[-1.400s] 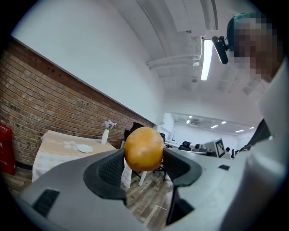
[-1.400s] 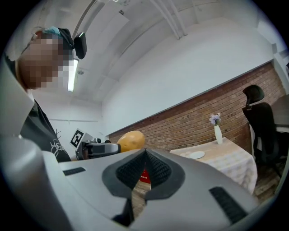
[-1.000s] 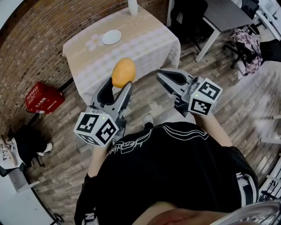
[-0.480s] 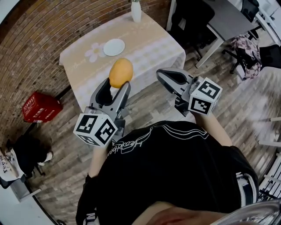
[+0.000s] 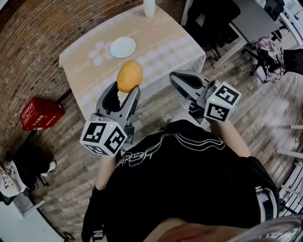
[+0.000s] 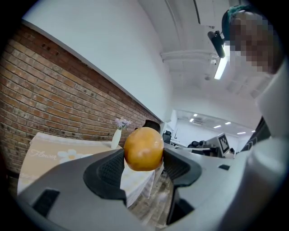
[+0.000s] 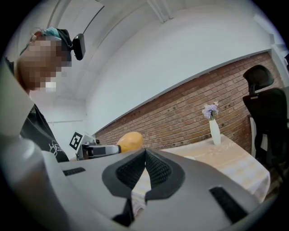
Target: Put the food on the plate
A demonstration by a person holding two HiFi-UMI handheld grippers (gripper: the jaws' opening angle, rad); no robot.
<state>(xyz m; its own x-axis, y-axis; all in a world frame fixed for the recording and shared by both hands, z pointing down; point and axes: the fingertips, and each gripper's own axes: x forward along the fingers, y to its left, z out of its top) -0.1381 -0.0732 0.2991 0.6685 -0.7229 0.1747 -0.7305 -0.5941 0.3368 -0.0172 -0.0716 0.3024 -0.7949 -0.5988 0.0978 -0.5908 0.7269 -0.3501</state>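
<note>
Head view: wood-plank floor (image 5: 66, 156), brick wall at top left. Square surface (image 5: 161, 47) under a pale checked cloth. Black office chair (image 5: 208, 19) stands off its far right corner; red crate (image 5: 39, 112) sits on the floor off its left edge.

Left tool (image 5: 124, 92): jaws wide apart and pressed on a round orange-yellow food (image 5: 129, 75), one pad on each side. The food is in the air, not on the surface; from above it overlaps the near edge. The left gripper view confirms the grip, which the head view partly hides behind the jaws.

Right tool (image 5: 177, 78): the right gripper view shows its pads meeting with nothing between them. In the head view it is held beside the left tool, apart from it, off the near right corner.

White plate (image 5: 122, 47): bare, toward the far left of the surface, just beside a printed flower (image 5: 98, 53).

White vase (image 5: 149, 6): at the far edge, cut off in the head view. Only the gripper views show its purple flowers (image 7: 209, 109).
</note>
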